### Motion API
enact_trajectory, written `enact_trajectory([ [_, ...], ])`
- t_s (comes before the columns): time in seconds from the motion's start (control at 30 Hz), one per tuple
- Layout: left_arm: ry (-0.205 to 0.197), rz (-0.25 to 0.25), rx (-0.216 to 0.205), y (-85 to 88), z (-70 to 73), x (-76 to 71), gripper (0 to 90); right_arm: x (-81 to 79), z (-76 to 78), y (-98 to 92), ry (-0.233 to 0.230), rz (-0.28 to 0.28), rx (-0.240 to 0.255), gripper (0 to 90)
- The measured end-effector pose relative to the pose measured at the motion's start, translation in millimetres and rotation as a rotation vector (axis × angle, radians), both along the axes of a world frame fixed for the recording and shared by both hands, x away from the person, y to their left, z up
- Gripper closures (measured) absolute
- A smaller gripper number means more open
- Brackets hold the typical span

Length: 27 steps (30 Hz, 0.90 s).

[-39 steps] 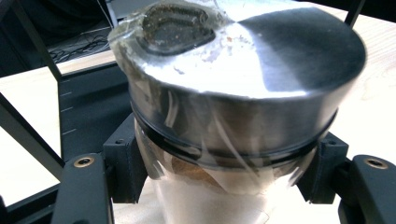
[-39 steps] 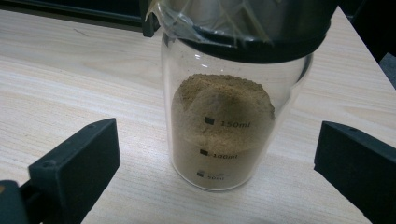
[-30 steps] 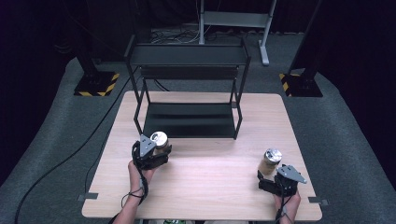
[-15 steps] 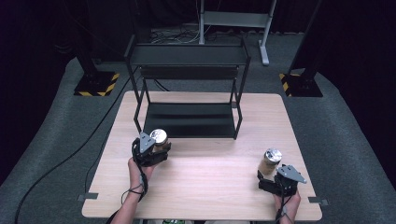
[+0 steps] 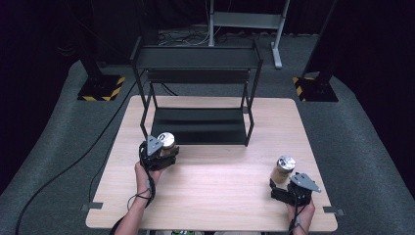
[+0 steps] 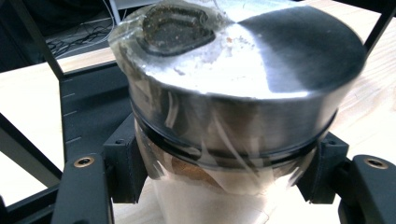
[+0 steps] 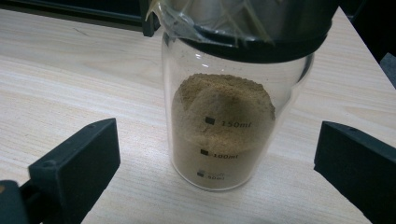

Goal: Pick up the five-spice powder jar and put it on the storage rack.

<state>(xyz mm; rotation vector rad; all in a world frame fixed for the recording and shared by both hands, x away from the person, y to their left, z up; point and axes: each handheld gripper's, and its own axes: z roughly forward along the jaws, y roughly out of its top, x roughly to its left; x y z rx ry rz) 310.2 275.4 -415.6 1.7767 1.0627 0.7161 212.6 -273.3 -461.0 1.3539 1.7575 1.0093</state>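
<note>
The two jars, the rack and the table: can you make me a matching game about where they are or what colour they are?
Things:
1. left jar
2. right jar
3. rack
4. table

Descriptions:
A. light wood
B. black, standing at the far side of the table
C. between wide-open jaws, untouched
D. clamped in shut jaws

Pairs: 1-D, 2-C, 3-B, 4-A

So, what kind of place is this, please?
Probably a lab or recording studio: a wooden table on grey carpet, dark curtains around, stand bases with hazard stripes, and a graduated glass jar of powder.
</note>
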Motion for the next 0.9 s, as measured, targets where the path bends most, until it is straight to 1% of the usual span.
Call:
enact_trajectory([
  [0.23,0.008,0.004,-0.008,-0.3,-0.6,6.2,31.1,0.3,0.1,0.1,0.001,0.000,-0.001,0.0],
  [0.9,0.015,0.005,-0.001,-6.6,4.5,22.1,31.1,0.4,0.2,-0.1,0.002,0.003,-0.002,0.0],
])
